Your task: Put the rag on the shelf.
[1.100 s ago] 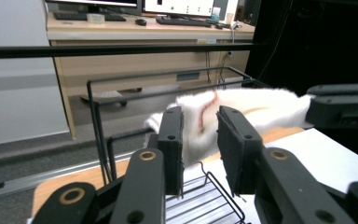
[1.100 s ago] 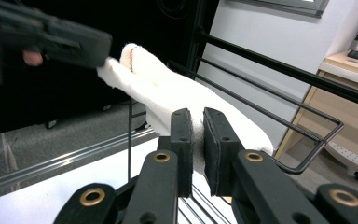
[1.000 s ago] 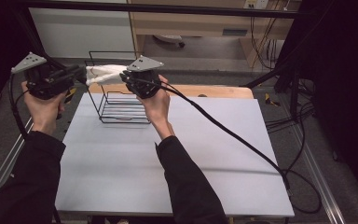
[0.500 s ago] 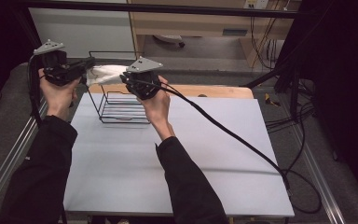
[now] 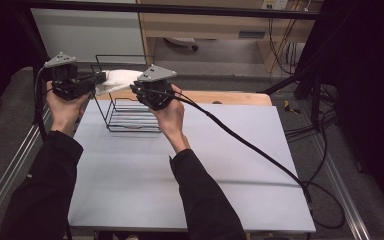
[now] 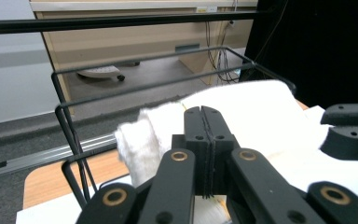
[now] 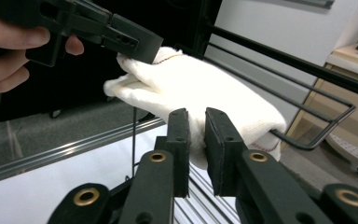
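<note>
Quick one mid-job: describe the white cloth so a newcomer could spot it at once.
Start at the pale table and go to its far left corner, where a black wire rack stands. The white cloth lies draped over the rack's top rail. It is the one soft, white thing among black wire and black jaws.

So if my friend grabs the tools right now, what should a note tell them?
Left tool: shut on one end of the white cloth.
Right tool: pinching the cloth's other side, a slit between its jaws.
Cloth: draped over the top rail of the black wire rack, at the table's far left.
Done: cloth gripped at both ends.
Left: probably spread it along the rail, then let go.
</note>
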Tool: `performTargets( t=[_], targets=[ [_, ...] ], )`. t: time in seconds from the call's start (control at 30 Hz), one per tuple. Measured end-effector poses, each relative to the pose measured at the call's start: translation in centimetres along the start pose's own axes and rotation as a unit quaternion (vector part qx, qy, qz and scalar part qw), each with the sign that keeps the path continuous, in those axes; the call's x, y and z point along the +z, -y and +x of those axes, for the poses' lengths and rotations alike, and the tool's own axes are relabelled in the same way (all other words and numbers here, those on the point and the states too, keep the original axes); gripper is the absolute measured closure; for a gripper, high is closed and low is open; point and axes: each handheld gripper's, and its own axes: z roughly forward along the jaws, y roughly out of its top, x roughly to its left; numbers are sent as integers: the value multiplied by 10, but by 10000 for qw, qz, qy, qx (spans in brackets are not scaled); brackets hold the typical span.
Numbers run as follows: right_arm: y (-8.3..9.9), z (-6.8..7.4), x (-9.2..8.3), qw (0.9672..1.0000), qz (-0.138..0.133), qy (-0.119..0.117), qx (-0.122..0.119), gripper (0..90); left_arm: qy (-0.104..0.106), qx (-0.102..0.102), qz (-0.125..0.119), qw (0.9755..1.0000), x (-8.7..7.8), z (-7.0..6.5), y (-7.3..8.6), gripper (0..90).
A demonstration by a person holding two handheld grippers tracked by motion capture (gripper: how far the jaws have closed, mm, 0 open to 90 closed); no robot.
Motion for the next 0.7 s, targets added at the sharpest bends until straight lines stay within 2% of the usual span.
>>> performTargets(
  t=[0.1, 0.17, 0.27, 0.4, 0.5, 0.7],
  targets=[
    [0, 1, -2, 9999, 35, -118, 58, 733, 16, 34, 20, 10000, -1, 0, 6, 894],
    [-1, 2, -3, 9999, 18, -117, 44, 702, 16, 40, 28, 10000, 0, 0, 10, 894],
    [-3, 0, -4, 9998, -24, -167, 114, 691, 28, 19, 49, 10000, 2, 1, 15, 894],
    [-2, -3, -1, 9994, 47, -214, 262, 786, 32, 44, 72, 10000, 3, 1, 21, 894],
    [2, -3, 6, 9988, 217, -238, 375, 857, 9, 40, 87, 10000, 5, 3, 24, 893],
    [13, -3, 20, 9978, 459, -141, 463, 882, -55, 9, 128, 9999, 12, 6, 30, 893]
  ],
)
